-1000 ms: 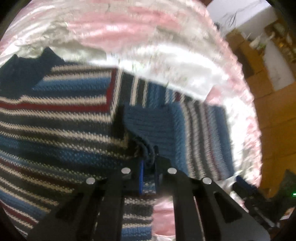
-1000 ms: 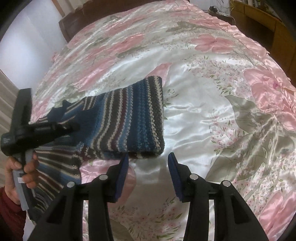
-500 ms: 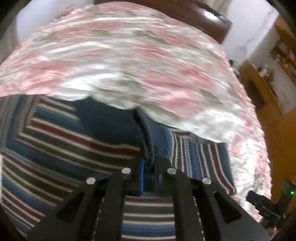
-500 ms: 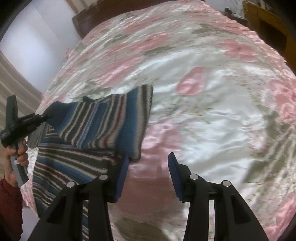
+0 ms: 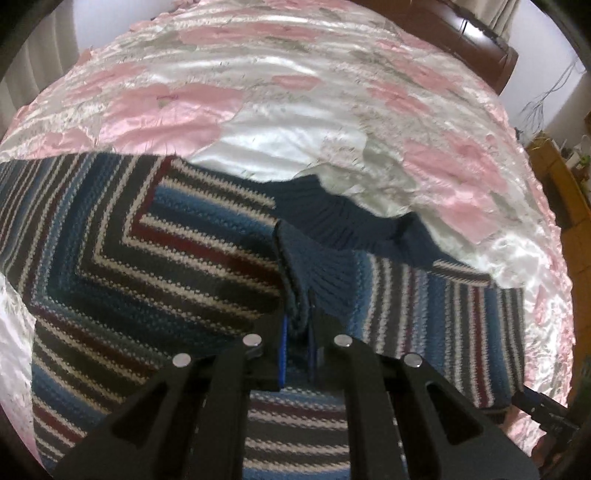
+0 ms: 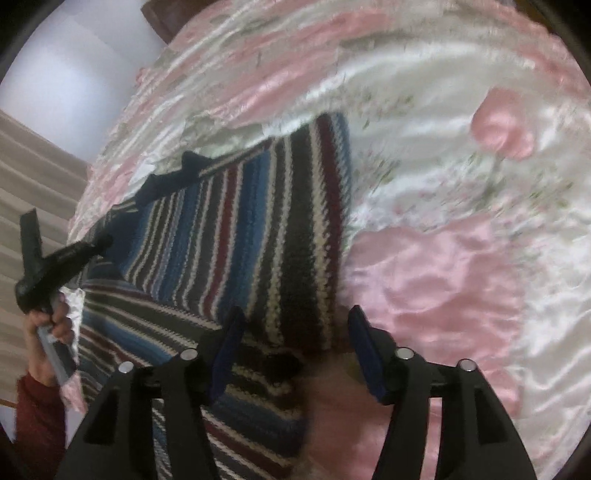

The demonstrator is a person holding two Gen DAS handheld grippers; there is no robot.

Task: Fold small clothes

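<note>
A striped knit sweater in blue, dark red, black and white lies on the satin bedspread. My left gripper is shut on its navy ribbed cuff, with the sleeve pulled across the sweater's body. In the right wrist view the same sweater has its sleeve stretched taut toward the left gripper, held by a hand in a red sleeve. My right gripper is open, its fingers straddling the sweater's lower right corner just above the cloth.
The pink and white floral bedspread stretches all around the sweater. A dark wooden headboard stands at the far end, wooden furniture at the right. Beige curtains hang at the left in the right wrist view.
The left gripper has carried the cuff further across the sweater, straightening the sleeve. The right gripper has moved in over the sweater's corner, still open.
</note>
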